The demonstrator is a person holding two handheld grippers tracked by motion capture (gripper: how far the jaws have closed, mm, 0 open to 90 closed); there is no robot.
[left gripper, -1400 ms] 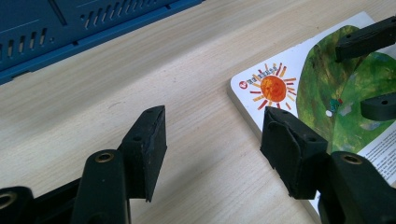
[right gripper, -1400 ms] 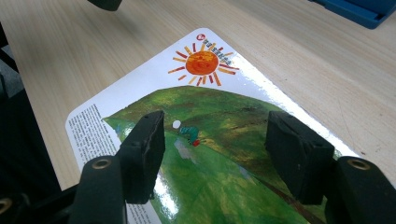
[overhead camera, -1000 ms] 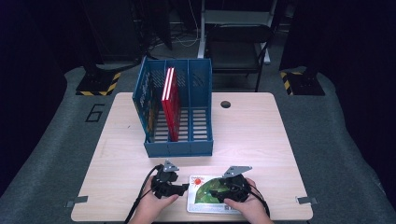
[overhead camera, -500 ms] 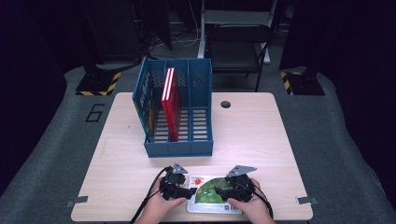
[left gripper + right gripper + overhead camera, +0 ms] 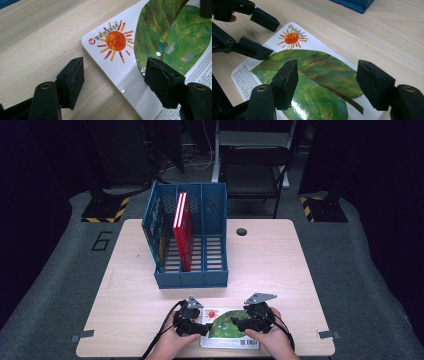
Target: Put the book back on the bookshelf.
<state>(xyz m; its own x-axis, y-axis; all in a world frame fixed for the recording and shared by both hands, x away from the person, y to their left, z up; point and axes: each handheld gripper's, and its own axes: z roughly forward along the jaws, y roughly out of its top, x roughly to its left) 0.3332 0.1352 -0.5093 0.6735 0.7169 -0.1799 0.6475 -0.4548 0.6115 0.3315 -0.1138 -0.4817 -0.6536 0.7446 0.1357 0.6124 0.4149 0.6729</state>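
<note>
A flat white picture book point(image 5: 227, 327) with an orange sun point(image 5: 115, 41) and a large green leaf point(image 5: 319, 75) lies at the table's near edge. My left gripper point(image 5: 199, 326) is open at the book's left edge; one jaw hangs over the bare wood, the other over the cover point(image 5: 125, 75). My right gripper point(image 5: 241, 324) is open too, low over the leaf on the book's right part. Its view also shows the left gripper's fingers point(image 5: 254, 48) at the book's far-left side. Nothing is held.
A blue slotted file rack point(image 5: 191, 240) stands mid-table with a red book point(image 5: 182, 230) upright in it and another book against its left wall. A dark round hole point(image 5: 241, 231) sits to the rack's right. The table's near edge point(image 5: 205, 354) is just below the hands.
Both grippers have closed in toward the book from either side; the left one moved right and a little nearer onto the book's left edge. The book has not moved.
</note>
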